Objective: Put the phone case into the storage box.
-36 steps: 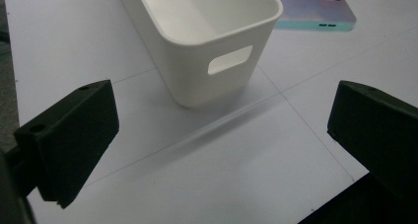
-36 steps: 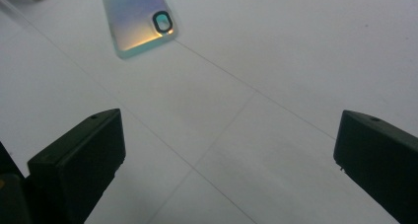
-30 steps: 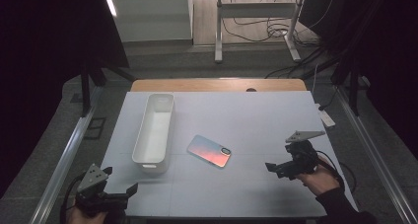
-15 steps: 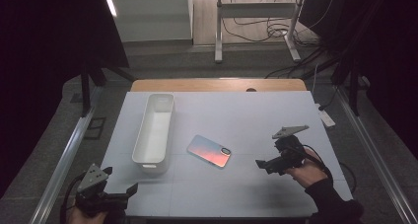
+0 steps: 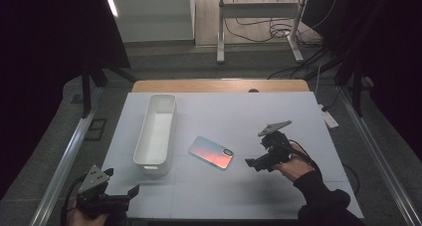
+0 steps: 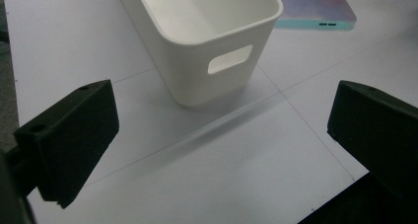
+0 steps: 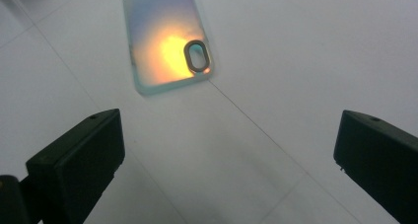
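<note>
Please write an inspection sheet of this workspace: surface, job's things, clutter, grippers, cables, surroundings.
Surface: white table top with thin seam lines, a wooden strip at its far edge.
Job's things: phone case lies flat, camera cutout up, iridescent blue to orange; white bin stands upright to its left, apart from it, nothing seen inside.
Clutter: nothing seen.
Grippers: right gripper jaws wide open, pointed at the phone case, not touching it; left gripper jaws open, at the near left corner, facing the white bin.
Cables: a cable trails from the right gripper; loose wires on the floor beyond the table.
Surroundings: dark room, metal frame legs behind.
</note>
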A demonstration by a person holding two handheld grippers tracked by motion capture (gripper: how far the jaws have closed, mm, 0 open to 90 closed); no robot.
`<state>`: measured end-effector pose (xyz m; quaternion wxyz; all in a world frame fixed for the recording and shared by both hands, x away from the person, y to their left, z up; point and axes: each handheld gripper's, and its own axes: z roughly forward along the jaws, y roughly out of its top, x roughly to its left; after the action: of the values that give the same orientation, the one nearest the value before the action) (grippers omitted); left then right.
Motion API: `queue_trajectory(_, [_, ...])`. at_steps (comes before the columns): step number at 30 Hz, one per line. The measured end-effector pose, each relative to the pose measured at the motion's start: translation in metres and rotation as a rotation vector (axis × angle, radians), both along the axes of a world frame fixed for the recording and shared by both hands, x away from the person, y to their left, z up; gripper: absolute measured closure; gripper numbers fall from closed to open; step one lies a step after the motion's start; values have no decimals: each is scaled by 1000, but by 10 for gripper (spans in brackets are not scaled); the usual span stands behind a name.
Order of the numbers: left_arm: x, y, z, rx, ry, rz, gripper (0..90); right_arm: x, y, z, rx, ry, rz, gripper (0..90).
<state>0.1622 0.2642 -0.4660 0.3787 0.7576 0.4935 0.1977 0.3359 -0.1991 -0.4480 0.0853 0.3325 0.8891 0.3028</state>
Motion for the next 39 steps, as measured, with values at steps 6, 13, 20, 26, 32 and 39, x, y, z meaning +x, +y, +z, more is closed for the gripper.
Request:
queue_trajectory(6, [0,0,0,-1,-1,-2,0,6,17,-2,-5,2,22,0])
queue_trajectory(13, [0,0,0,-1,-1,-2,0,12,33,-4,-19,7,50,0])
queue_trajectory(20, [0,0,0,-1,-1,-3,0,17,49,-8,-37,14,85,0])
queue_trajectory(26, [0,0,0,0,-1,-5,0,21,64,-14,-61,16,96,0])
queue_trajectory(32, [0,0,0,1,-2,-5,0,23,80,-19,-89,6,103,0])
queue_trajectory(39, [0,0,0,1,-2,-7,0,25,98,-21,-83,26,119,0])
